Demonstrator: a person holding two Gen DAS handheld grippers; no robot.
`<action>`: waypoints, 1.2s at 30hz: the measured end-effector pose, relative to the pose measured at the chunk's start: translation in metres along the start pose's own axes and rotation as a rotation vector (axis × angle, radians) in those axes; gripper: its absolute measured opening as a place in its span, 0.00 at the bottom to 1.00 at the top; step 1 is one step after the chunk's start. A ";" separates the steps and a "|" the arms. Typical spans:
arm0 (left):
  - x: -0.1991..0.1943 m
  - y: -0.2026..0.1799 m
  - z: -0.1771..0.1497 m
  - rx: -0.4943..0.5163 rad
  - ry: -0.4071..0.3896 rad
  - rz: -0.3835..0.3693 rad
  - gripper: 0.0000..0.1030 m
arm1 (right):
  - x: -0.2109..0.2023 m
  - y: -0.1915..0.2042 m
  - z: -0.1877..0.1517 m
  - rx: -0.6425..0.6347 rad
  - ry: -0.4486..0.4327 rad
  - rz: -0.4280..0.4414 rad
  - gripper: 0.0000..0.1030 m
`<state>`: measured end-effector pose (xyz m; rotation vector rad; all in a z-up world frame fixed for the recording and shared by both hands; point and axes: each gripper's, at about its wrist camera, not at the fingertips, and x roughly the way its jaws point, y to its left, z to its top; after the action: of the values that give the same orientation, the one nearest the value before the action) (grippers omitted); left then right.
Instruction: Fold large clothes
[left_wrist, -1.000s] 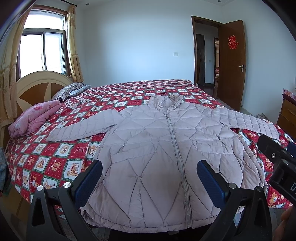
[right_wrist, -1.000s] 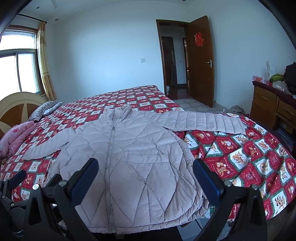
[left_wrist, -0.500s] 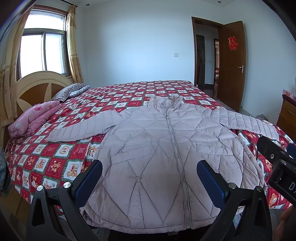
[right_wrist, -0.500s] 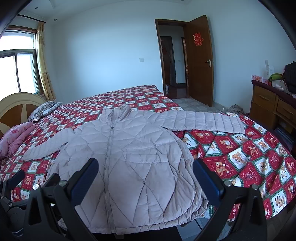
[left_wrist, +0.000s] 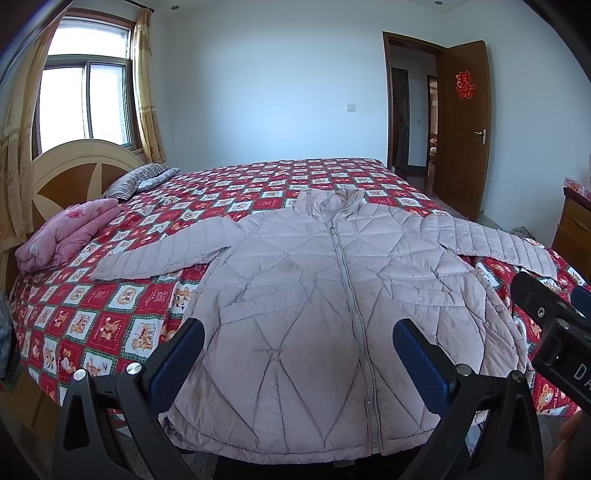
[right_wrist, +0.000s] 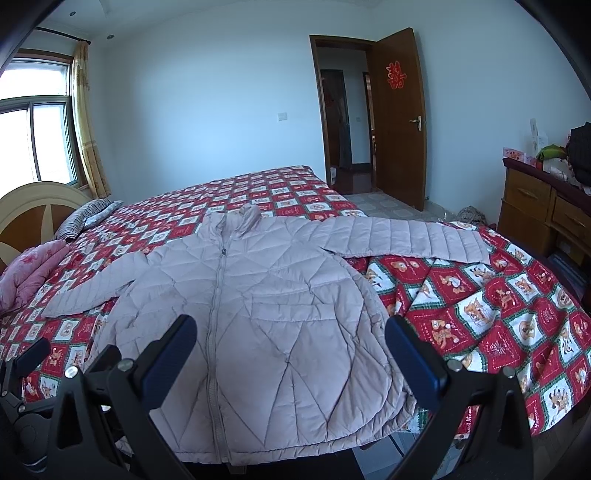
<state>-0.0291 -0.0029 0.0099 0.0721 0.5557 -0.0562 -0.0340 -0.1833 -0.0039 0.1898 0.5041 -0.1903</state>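
The jacket (left_wrist: 314, 306) is a pale pink quilted puffer, soft and padded, stitched in diamond and diagonal lines, zipped shut with a grey zip up its middle. It lies flat, front up, on the bed (left_wrist: 110, 325). Its long axis runs from the hem at the near bed edge to the stand-up collar at the far end; both sleeves spread out sideways. The bed wears a red, white and green checked quilt with small bear pictures. A folded pink blanket (left_wrist: 66, 236) and a striped pillow (left_wrist: 136, 181) sit near the rounded wooden headboard, apart from the jacket. A wooden dresser (right_wrist: 543, 210) stands beyond the right sleeve. The left claw (left_wrist: 297, 354) and the right claw (right_wrist: 290, 350) both hover over the hem, spread wide, holding nothing.
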 end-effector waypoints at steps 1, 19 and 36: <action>0.000 0.000 0.000 0.000 0.000 0.000 0.99 | 0.000 0.000 0.000 0.000 0.000 0.000 1.00; 0.007 -0.002 -0.004 0.003 0.022 -0.007 0.99 | 0.006 -0.001 -0.004 0.003 0.024 -0.003 1.00; 0.020 0.003 -0.001 -0.002 0.031 -0.010 0.99 | 0.014 -0.010 -0.002 0.014 0.028 -0.019 1.00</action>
<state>-0.0121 -0.0007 -0.0015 0.0683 0.5870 -0.0640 -0.0252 -0.1947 -0.0138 0.2020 0.5330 -0.2105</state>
